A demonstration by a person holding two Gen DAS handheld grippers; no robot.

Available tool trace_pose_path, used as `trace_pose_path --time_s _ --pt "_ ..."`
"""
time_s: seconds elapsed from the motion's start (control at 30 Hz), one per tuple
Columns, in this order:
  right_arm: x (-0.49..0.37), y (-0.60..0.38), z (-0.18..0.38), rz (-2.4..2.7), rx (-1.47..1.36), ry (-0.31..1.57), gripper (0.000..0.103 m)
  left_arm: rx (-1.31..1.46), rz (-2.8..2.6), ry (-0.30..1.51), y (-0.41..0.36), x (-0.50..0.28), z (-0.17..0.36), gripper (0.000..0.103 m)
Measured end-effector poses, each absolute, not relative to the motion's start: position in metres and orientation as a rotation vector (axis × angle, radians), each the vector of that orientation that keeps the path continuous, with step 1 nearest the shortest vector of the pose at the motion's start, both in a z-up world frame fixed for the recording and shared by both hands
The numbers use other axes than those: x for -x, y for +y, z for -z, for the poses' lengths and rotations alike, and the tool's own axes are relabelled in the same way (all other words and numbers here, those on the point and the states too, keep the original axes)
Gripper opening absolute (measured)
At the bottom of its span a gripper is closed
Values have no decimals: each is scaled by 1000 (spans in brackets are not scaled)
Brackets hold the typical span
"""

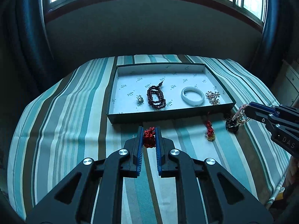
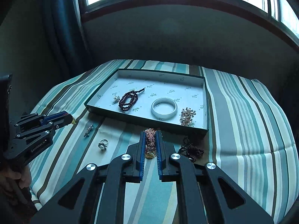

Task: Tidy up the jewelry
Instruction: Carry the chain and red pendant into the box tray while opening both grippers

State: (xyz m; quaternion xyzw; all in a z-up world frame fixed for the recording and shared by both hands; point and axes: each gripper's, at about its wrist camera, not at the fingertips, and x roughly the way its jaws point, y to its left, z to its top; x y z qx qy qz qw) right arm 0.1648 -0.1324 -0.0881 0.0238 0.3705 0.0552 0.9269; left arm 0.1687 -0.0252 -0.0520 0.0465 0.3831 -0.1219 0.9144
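A shallow dark-green tray (image 1: 164,114) (image 2: 147,120) with a white lining sits on the striped cloth. In it lie a dark bead bracelet (image 1: 156,98) (image 2: 129,99), a white bangle (image 1: 192,98) (image 2: 164,108), a small silver charm (image 1: 139,99) (image 2: 116,98) and a pearl brooch (image 1: 213,97) (image 2: 187,116). My left gripper (image 1: 149,130) is shut on a red knotted cord ornament (image 1: 149,137), just in front of the tray. My right gripper (image 2: 151,133) is shut on a pink-gold chain piece (image 2: 150,141) (image 1: 240,113) near the tray's front right corner.
Loose on the cloth: a red cord with a gold bell (image 1: 210,129), a dark cord tangle (image 2: 190,150) (image 1: 231,125), a pearl ring (image 2: 102,145) and a thin dark brooch (image 2: 88,129). The cloth (image 1: 74,112) drops off at the sides. Wall and window stand behind.
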Motion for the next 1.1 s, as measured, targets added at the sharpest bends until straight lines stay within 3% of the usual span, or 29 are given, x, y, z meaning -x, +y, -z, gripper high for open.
trace_pose_path --time_s 0.77,1.1 --pt "-255 -167 58 -69 -68 664 11 -109 325 651 -77 -260 12 12" --pt "-321 -183 88 -33 -70 699 11 -91 343 702 -118 -333 42 12"
